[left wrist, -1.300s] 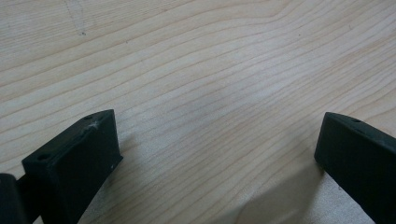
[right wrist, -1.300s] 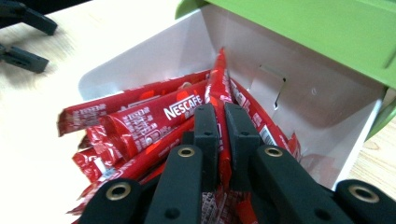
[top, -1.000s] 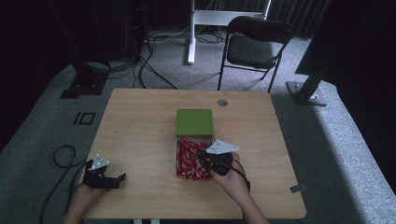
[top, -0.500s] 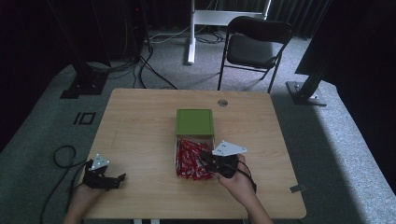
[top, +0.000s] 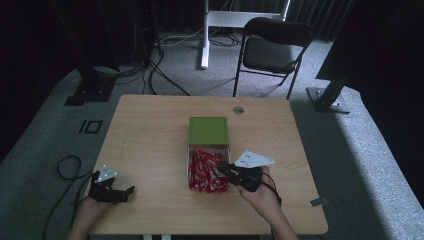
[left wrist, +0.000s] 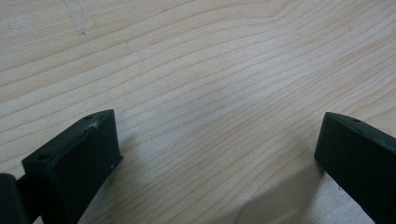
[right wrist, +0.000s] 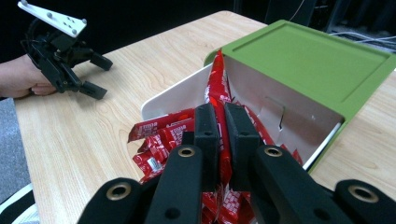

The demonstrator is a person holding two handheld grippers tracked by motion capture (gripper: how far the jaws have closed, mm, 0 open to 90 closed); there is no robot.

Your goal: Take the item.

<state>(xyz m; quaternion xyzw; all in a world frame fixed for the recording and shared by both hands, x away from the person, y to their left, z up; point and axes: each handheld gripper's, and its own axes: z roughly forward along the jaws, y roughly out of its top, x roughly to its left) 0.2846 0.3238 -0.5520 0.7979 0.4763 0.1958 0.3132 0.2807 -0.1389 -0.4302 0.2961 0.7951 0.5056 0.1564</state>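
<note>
The right gripper [right wrist: 219, 140] pinches one red sachet [right wrist: 218, 88] edge-on above the white box [right wrist: 177, 95], so it may slip free or snag the green lid [right wrist: 317, 56] just beyond.

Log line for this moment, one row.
right gripper: shut on red packet over box | left gripper: open, on table

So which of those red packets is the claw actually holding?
The one standing upright, the red packet pinched between the right claw jaws, its top rising above the white box. The other packets lie loose in a heap inside the box.
</note>
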